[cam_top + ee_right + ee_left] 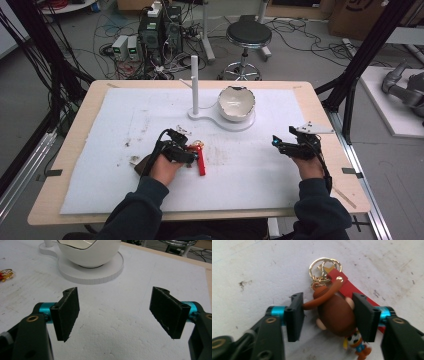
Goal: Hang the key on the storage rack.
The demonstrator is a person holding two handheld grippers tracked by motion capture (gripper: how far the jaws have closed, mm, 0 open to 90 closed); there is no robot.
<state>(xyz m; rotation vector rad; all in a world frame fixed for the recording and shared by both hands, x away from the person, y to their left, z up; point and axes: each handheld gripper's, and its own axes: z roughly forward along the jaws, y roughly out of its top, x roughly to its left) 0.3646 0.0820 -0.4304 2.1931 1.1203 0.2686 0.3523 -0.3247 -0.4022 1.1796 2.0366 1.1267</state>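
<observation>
A keychain lies on the white mat: a brown monkey figure [335, 315], a gold ring [324, 267], a red strap [345, 283] and a small colourful figure [357, 343]. My left gripper [328, 315] is open, its jaws straddling the monkey. One pad [294, 315] touches the monkey's curled arm and the other pad [363, 315] is against its ear. From above, the left gripper [192, 152] sits over the red strap [201, 164] at centre-left. My right gripper [274, 141] hovers open over bare mat at the right, and its own view shows the right gripper [115, 312] with nothing between its jaws.
A white eggshell-shaped bowl [236, 102] sits on a white base [222, 123] with an upright post [194, 75] at the mat's back centre. The bowl [87, 252] is just ahead of the right gripper. A dark brown object [141, 165] lies beside the left hand.
</observation>
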